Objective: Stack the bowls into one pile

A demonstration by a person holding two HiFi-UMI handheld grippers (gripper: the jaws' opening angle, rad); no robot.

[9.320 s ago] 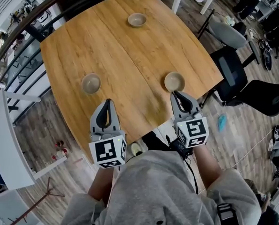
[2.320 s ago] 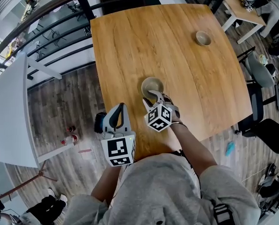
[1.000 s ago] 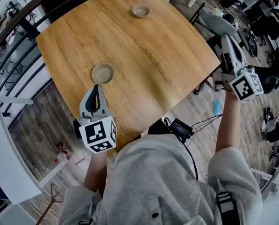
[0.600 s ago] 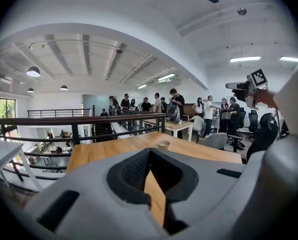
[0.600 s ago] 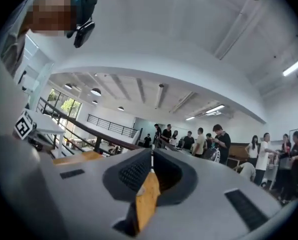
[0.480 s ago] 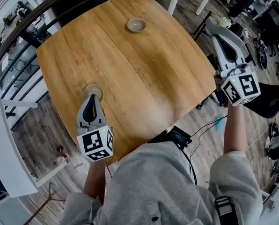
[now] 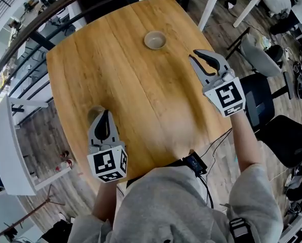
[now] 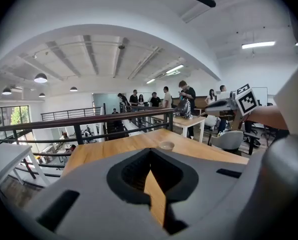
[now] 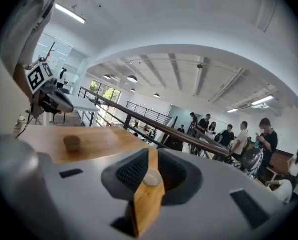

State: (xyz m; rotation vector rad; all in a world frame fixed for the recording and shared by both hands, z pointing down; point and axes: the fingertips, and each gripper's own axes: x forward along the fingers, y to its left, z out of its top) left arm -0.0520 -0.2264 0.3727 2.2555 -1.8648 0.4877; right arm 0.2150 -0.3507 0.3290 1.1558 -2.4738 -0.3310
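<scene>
Seemingly the step in hand is fetching the lone bowl (image 7: 154, 39) near the counter's (image 7: 136, 85) far edge. It lies ahead of the right gripper (image 7: 193, 54), well apart from it. Those jaws are just opening, with a narrow gap and nothing between them. Next they probably need to spread wider, reach the rim and pinch it. The left gripper (image 7: 105, 112), jaws pressed together and empty, hovers just beside the likely pile (image 7: 93, 111) near the counter's left edge.
</scene>
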